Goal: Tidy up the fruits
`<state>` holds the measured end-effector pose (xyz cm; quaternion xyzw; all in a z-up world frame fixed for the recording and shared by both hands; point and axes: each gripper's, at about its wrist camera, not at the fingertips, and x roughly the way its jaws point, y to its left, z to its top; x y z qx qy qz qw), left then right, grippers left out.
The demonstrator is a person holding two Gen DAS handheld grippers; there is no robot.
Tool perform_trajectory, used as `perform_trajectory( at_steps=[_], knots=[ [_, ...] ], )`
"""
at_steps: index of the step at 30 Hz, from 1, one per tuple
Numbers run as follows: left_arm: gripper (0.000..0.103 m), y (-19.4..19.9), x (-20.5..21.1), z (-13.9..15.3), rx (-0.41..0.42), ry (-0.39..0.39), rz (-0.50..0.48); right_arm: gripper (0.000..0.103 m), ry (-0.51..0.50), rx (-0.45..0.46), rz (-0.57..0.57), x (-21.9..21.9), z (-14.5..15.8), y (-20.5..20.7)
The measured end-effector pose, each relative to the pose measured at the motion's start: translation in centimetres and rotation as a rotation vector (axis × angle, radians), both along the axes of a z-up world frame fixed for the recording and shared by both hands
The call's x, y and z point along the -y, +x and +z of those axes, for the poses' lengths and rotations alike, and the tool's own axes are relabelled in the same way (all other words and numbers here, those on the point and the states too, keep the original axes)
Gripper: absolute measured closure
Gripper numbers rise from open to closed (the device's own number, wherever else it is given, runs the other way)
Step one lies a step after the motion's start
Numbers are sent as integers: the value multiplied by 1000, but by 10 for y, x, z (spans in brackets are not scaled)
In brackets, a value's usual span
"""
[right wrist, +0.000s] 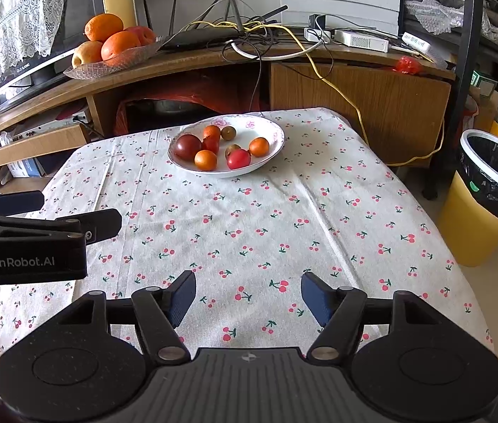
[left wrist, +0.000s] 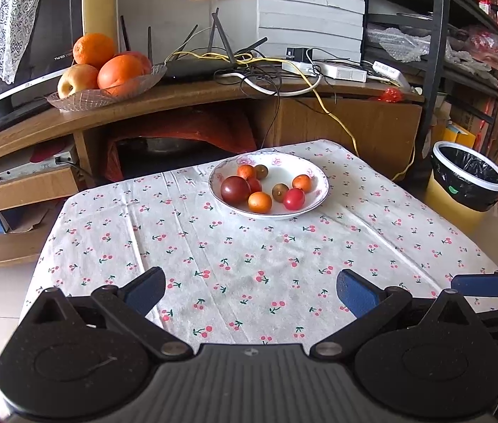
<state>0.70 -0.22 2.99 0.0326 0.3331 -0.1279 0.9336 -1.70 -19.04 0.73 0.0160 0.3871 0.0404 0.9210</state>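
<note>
1. Nearest the left wrist camera, the left gripper (left wrist: 250, 292) hangs over the near edge of the tabletop (left wrist: 284, 246), its blue-padded fingers (left wrist: 354, 294) spread wide with only cherry-print cloth between them.
2. That view alone catches one blue pad of the right gripper (left wrist: 480, 283) at its right border.
3. In the right wrist view, the right gripper (right wrist: 249, 298) also stands open over the near edge, nothing between its fingers (right wrist: 314, 294), though the gap is narrower than the left's.
4. Only this view shows the left gripper from the side, entering from the left border above the table's left edge, with "GenRobot.AI" printed on its body.
5. The white bowl (left wrist: 314, 169) of small fruits (left wrist: 259, 201) sits near the far edge of the tabletop, well apart from both pairs of fingers and straight ahead of them; it holds red, orange and brownish pieces.
6. Beyond the table, a glass dish (left wrist: 72, 100) of oranges and an apple rests on a wooden shelf.
7. A yellow bin (right wrist: 489, 211) with a black liner stands on the floor off the table's right edge.
</note>
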Motion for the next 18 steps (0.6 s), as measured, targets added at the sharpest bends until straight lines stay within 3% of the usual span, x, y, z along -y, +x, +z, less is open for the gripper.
perform_trajectory(
  at_steps=[10, 18],
  knots=[
    [0, -2, 2, 1, 17, 15, -7, 40, -1, -1, -1, 1, -1, 0],
    [0, -9, 9, 5, 103, 80, -13, 40, -2, -2, -3, 1, -2, 1]
  ],
)
